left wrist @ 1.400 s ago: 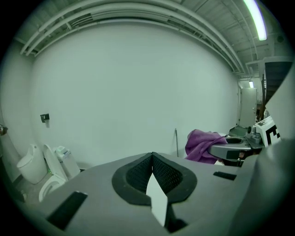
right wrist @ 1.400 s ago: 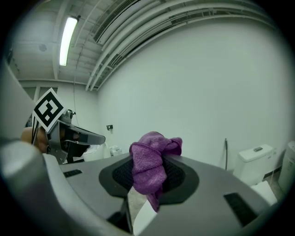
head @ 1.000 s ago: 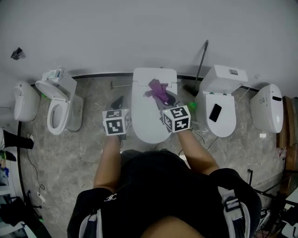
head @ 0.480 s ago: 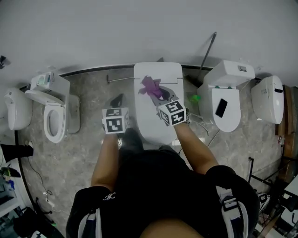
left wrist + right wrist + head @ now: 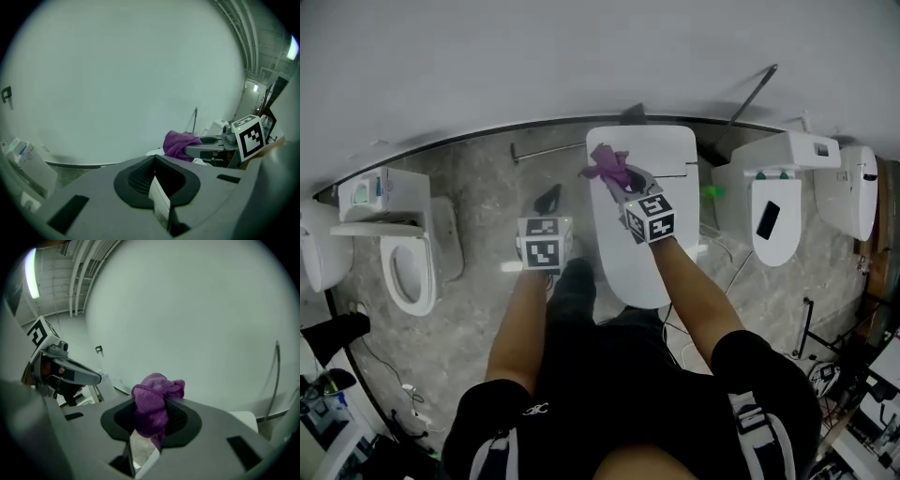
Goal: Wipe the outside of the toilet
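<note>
A white toilet [image 5: 643, 246] with its lid down stands in the middle of the head view. My right gripper [image 5: 622, 185] hangs over the rear half of the lid, shut on a bunched purple cloth [image 5: 607, 165]. In the right gripper view the cloth [image 5: 152, 405] sticks up from between the shut jaws. My left gripper [image 5: 548, 200] is left of the bowl, over the floor, with its jaws shut and nothing in them. In the left gripper view, the left gripper [image 5: 156, 177] points at the grey wall, with the cloth [image 5: 180, 142] off to its right.
Another toilet [image 5: 409, 261] with its seat showing stands at the left. At the right a white toilet [image 5: 781, 178] carries a dark phone [image 5: 766, 218] on its lid. A thin rod [image 5: 757, 92] leans on the grey wall [image 5: 581, 56]. The floor [image 5: 478, 187] is grey stone tile.
The right gripper has carried the purple cloth farther back along the toilet lid, toward the wall. The left gripper stays beside the bowl.
</note>
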A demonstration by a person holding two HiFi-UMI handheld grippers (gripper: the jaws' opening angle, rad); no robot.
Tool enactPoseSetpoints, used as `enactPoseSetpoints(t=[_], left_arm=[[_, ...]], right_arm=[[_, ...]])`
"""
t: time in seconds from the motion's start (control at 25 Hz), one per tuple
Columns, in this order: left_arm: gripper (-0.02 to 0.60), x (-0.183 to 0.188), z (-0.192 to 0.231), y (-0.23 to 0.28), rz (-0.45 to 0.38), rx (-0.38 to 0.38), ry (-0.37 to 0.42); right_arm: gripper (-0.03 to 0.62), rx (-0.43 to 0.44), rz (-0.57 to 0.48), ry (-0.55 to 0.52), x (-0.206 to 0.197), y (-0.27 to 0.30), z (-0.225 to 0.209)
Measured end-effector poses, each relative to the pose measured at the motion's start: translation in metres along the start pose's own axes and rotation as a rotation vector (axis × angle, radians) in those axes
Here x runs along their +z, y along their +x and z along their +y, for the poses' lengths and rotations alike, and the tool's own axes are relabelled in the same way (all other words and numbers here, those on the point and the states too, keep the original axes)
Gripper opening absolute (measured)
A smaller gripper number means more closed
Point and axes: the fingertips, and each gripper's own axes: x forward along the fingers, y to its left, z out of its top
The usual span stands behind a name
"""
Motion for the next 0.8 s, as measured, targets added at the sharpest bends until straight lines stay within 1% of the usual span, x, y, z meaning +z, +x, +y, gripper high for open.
enactPoseSetpoints(t=[0.08,0.24,0.36,0.52,0.68,0.8], left_arm=[[0.011,0.000,0.023,0.031,0.007,-0.015,-0.005],[0.011,-0.006,0.058,0.083,0.008,-0.048,-0.024],[0.011,-0.018,0.069,0.112,0.023,-0.077,-0.046],[0.011,-0.035,0.081,0.145,0.041,-0.100,-0.070],[0.011,-0.060,0.091,0.167,0.071,-0.122,-0.098],[0.011,-0.074,0.096,0.178,0.090,-0.134,-0.112]], right_arm=[[0.110,0.017,0.039,-0.006,-0.014,0.036,-0.009],[0.110,-0.003,0.126,0.003,-0.053,0.099,-0.032],[0.109,-0.012,0.175,0.024,-0.081,0.128,-0.044],[0.110,-0.024,0.210,0.029,-0.103,0.169,-0.061],[0.110,-0.040,0.237,0.054,-0.122,0.201,-0.070],[0.110,-0.059,0.277,0.052,-0.138,0.218,-0.078]])
